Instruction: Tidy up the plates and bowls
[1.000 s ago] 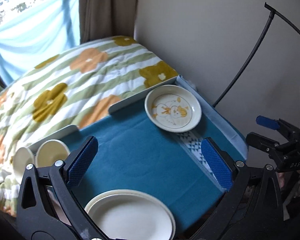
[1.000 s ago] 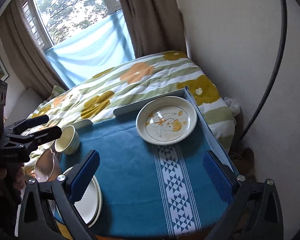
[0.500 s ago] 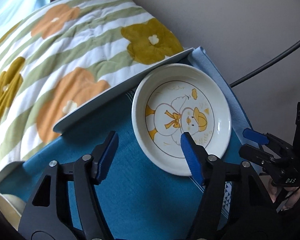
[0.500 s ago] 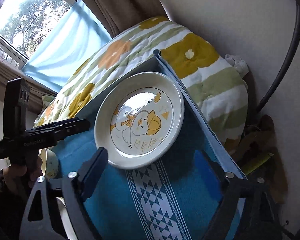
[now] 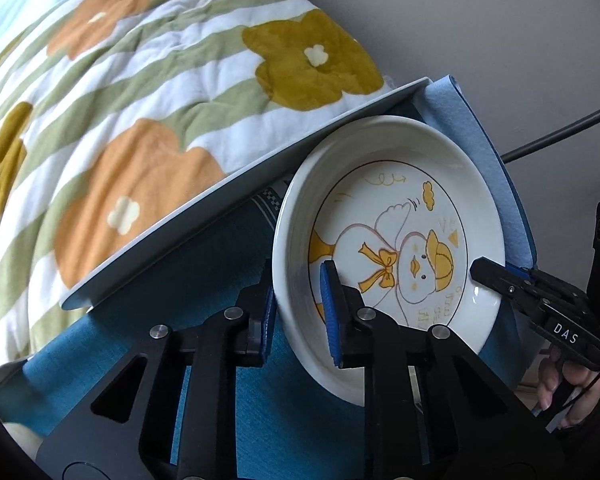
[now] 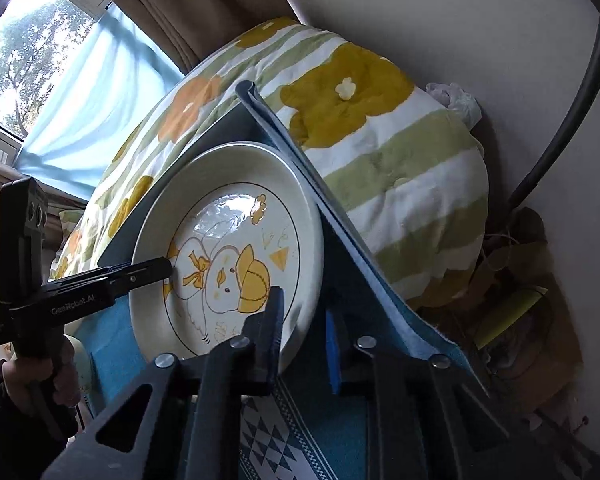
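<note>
A white plate with a yellow duck drawing (image 5: 400,216) (image 6: 228,236) lies at the far right corner of the blue cloth (image 5: 204,272). My left gripper (image 5: 298,316) is closing on the plate's left rim, one blue pad inside the dish and one outside, both against the rim. My right gripper (image 6: 304,340) is closing on the opposite rim in the same way. Each gripper shows in the other's view: the right one (image 5: 478,270) at the plate's right edge, the left one (image 6: 168,270) at its left edge. The plate looks tilted off the cloth.
A flowered striped quilt (image 5: 140,100) (image 6: 380,152) lies beyond the table's pale raised edge (image 5: 220,196). A wall and a black cable (image 5: 560,132) stand close on the right. A cream bowl (image 6: 80,360) peeks out behind the hand holding the left gripper.
Both grippers came down and forward onto the duck plate from opposite sides. Their jaws went from wide open to shut on its rim.
</note>
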{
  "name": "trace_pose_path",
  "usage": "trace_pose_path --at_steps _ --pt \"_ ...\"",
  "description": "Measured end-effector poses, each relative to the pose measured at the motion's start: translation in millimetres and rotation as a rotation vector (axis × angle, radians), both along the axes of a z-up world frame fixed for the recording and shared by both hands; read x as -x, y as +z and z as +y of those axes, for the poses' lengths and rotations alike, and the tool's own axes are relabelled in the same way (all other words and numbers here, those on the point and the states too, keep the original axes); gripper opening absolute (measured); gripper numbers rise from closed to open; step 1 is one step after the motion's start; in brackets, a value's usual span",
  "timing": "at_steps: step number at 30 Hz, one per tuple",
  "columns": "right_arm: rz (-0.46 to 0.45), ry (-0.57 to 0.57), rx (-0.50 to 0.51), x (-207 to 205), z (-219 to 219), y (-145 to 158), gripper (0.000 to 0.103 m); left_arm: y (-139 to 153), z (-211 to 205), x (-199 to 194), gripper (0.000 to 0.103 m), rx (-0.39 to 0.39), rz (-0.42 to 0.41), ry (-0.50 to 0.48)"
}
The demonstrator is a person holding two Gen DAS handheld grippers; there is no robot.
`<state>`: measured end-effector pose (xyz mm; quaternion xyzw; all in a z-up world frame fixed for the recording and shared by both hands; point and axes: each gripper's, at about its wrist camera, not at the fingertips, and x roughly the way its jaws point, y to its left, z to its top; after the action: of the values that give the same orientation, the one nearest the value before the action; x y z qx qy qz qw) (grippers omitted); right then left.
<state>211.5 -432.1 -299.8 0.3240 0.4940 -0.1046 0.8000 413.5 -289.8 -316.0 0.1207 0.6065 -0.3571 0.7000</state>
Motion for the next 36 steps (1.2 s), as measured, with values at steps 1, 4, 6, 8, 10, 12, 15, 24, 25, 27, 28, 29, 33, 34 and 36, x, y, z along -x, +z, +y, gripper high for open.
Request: trace_pose_path --at_steps 1,4,6,8,10,12,15,24,25,27,28,29,33,34,36 --pt "-0.002 0.003 -0.004 0 0 0 0.014 0 0 0 0.019 0.002 -0.001 0.002" --pt "0.01 0.03 0.016 -4 3 -1 0.014 0 0 0 0.019 0.002 -0.009 -0.001" --pt "0.011 0.047 0.026 -5 4 -1 0.014 0 -1 2 0.019 -0.001 -0.022 -0.007" --pt "0.009 0.062 0.026 -4 4 -1 0.014 1 -1 4 0.019 -0.005 -0.031 -0.006" --pt "0.005 0.078 0.041 -4 6 1 0.014 5 0 7 0.019 -0.001 -0.046 -0.006" --pt "0.0 0.085 0.059 -2 8 4 0.014 10 0 12 0.019 -0.002 -0.062 -0.012" --pt "-0.016 0.092 0.073 2 10 10 0.014 18 3 19 0.019 0.005 -0.083 -0.012" --pt "-0.09 0.138 0.137 22 26 55 0.014 73 33 52 0.019 0.059 -0.155 0.038" --pt "-0.098 0.146 0.144 25 30 63 0.014 81 38 56 0.019 0.065 -0.163 0.046" --pt "-0.119 0.16 0.149 32 39 79 0.014 99 52 68 0.019 0.077 -0.186 0.068" --pt "-0.129 0.17 0.149 36 44 87 0.014 108 60 74 0.019 0.086 -0.196 0.079" --pt "-0.14 0.179 0.147 40 49 95 0.014 117 69 82 0.019 0.091 -0.206 0.096" --pt "-0.17 0.244 0.133 55 76 125 0.014 147 109 112 0.019 0.113 -0.235 0.169" --pt "-0.171 0.266 0.139 59 84 131 0.014 153 121 120 0.019 0.119 -0.241 0.186" --pt "-0.177 0.309 0.149 67 102 140 0.014 162 143 136 0.019 0.125 -0.253 0.219"
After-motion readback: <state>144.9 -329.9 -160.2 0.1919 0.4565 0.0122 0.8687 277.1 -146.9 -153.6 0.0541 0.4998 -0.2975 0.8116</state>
